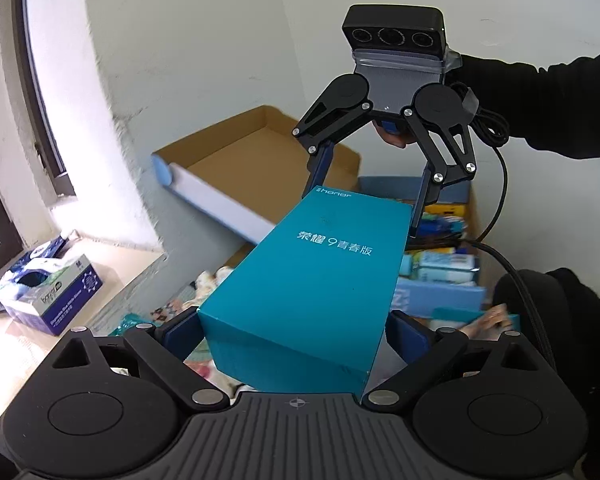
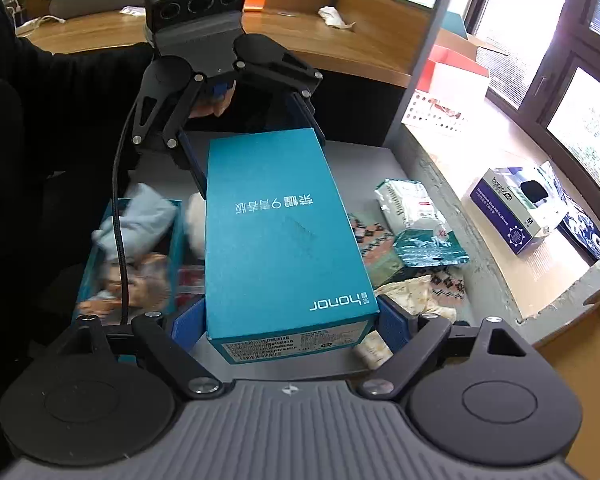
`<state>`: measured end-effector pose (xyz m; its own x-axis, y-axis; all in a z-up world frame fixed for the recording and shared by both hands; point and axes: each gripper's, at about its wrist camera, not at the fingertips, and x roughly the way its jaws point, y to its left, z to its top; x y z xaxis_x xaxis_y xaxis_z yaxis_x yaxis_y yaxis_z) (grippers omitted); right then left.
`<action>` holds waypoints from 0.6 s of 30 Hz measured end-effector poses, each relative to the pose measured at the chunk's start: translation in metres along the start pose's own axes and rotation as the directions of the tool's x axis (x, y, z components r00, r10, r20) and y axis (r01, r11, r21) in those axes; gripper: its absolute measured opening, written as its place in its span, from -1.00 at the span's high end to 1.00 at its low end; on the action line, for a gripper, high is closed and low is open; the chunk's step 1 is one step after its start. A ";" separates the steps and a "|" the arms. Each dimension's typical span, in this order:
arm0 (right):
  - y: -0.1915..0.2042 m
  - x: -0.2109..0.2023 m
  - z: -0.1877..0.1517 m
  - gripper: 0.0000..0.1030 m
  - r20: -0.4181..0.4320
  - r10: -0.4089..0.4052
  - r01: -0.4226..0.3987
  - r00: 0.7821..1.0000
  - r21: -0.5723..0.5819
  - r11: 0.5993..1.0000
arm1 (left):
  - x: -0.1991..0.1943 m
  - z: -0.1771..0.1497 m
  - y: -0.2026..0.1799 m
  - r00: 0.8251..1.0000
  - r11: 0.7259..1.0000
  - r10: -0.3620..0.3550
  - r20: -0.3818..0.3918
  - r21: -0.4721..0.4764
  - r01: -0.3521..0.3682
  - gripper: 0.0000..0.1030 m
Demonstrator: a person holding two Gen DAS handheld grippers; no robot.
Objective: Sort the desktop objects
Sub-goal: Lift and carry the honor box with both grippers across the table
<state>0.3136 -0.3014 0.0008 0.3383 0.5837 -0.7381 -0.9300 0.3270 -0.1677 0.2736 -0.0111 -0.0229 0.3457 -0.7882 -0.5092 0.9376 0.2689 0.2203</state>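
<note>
A teal Honor phone box (image 1: 312, 280) is held in the air between both grippers, one at each end. My left gripper (image 1: 296, 332) is shut on the near end in the left wrist view, and the right gripper (image 1: 368, 196) clamps the far end. In the right wrist view the same box (image 2: 280, 232) lies along my right gripper (image 2: 284, 324), whose blue pads (image 2: 186, 326) press its sides. The left gripper (image 2: 256, 148) grips the far end there.
An open cardboard box (image 1: 256, 152) stands by the wall. A second carton with bottles and packets (image 1: 440, 264) is beside it. Soft packets and cloths (image 2: 412, 232) lie on the grey desk (image 2: 364, 160). A glove box (image 2: 516, 212) sits on the windowsill.
</note>
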 end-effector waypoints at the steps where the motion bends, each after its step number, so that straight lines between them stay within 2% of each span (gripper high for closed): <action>1: 0.007 -0.004 0.001 -0.77 -0.003 0.002 -0.002 1.000 0.002 1.000 | -0.003 0.005 -0.006 1.000 1.000 -0.001 0.002 0.002 0.001 -0.89; 8: 0.055 -0.026 0.008 -0.77 -0.008 0.021 -0.021 1.000 0.025 0.999 | -0.023 0.023 -0.046 1.000 1.000 -0.014 -0.011 -0.001 0.014 -0.89; 18: 0.098 -0.011 0.010 -0.77 -0.029 0.070 -0.067 0.997 0.092 0.993 | -0.028 -0.002 -0.058 0.997 0.995 -0.064 -0.047 -0.084 0.060 -0.91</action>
<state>0.2198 -0.2688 -0.0010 0.2678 0.5835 -0.7667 -0.9335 0.3540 -0.0567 0.2095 -0.0038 -0.0230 0.2865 -0.7766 -0.5610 0.9563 0.2670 0.1188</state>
